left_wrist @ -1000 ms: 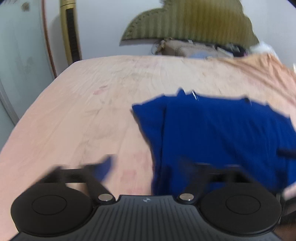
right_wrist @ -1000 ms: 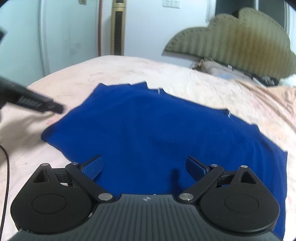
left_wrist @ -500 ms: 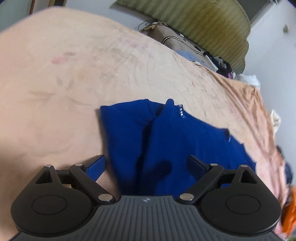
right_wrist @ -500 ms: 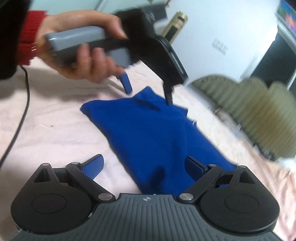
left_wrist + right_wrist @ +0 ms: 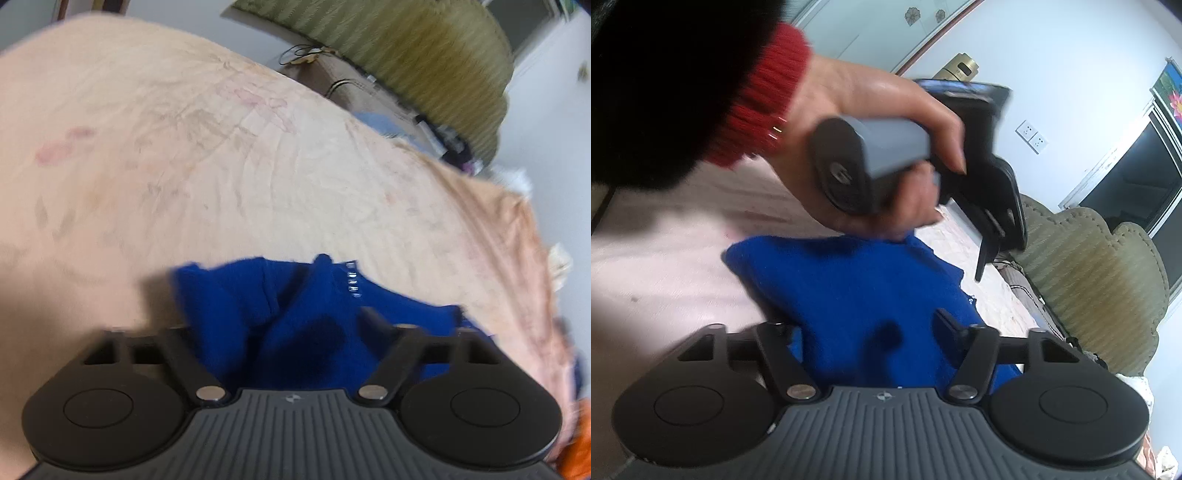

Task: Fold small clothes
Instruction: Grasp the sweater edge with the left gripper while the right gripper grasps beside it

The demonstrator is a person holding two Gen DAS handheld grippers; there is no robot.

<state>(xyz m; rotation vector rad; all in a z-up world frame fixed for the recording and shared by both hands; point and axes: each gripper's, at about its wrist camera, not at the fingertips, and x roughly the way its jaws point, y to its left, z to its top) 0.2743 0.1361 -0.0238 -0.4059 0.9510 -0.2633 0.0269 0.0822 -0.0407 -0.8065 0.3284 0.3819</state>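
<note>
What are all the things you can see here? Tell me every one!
blue garment: one, deep blue, lying partly folded on the bed
bed sheet: one, pale peach, covering the bed
headboard: one, olive green, at the far end of the bed
bag: one, beige, beside the headboard
wall sockets: two, white, on the far wall
orange cloth: one, only partly seen at the bed's right edge
left hand: one, red cuff, black sleeve, holding the left gripper
left gripper: black, jaws just been closing, garment between them
right gripper: black, jaws just been closing, garment between them
</note>
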